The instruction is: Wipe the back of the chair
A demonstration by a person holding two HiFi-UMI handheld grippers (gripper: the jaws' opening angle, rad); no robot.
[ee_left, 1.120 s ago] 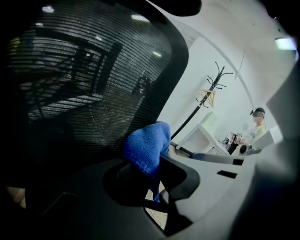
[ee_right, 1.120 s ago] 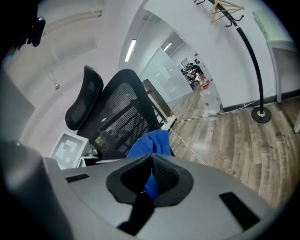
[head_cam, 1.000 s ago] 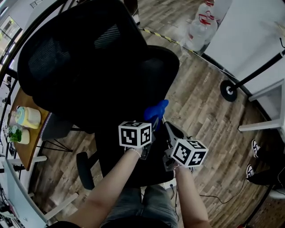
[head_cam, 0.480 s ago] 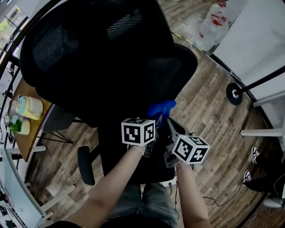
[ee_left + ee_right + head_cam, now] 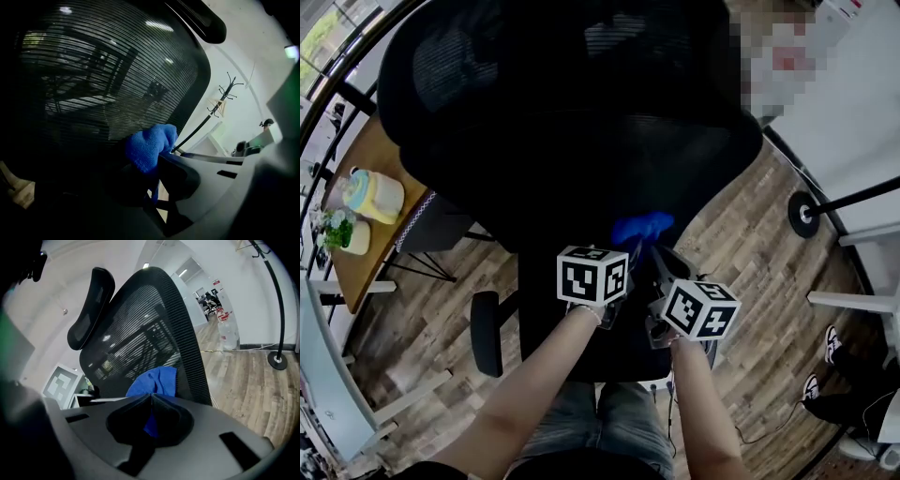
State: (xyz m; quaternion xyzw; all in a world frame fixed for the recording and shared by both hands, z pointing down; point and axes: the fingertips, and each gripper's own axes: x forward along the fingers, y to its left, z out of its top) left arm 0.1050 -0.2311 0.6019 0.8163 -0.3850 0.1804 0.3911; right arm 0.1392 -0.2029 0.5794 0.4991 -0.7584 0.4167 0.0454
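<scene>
Closer now, ribbed mesh chair back [image 5: 562, 131]; left claw [image 5: 155, 174] and right claw [image 5: 150, 405] tight on bunched blue cloth [image 5: 155, 379]

The left tongs [image 5: 630, 251] carried a white left cube [image 5: 592, 275] printed with black square markers on each visible face, and the right tongs [image 5: 656, 255] bore a matching right cube [image 5: 698, 308], white-edged with the same blocky black patterns. In the right gripper view the body was smooth pale grey plastic with a dark rectangular slot on either side, and the jaws were rounded matte black pads. The left gripper view showed the same grey shell, dark slots and black pads. The person wore blue-grey denim jeans [image 5: 628, 422].
</scene>
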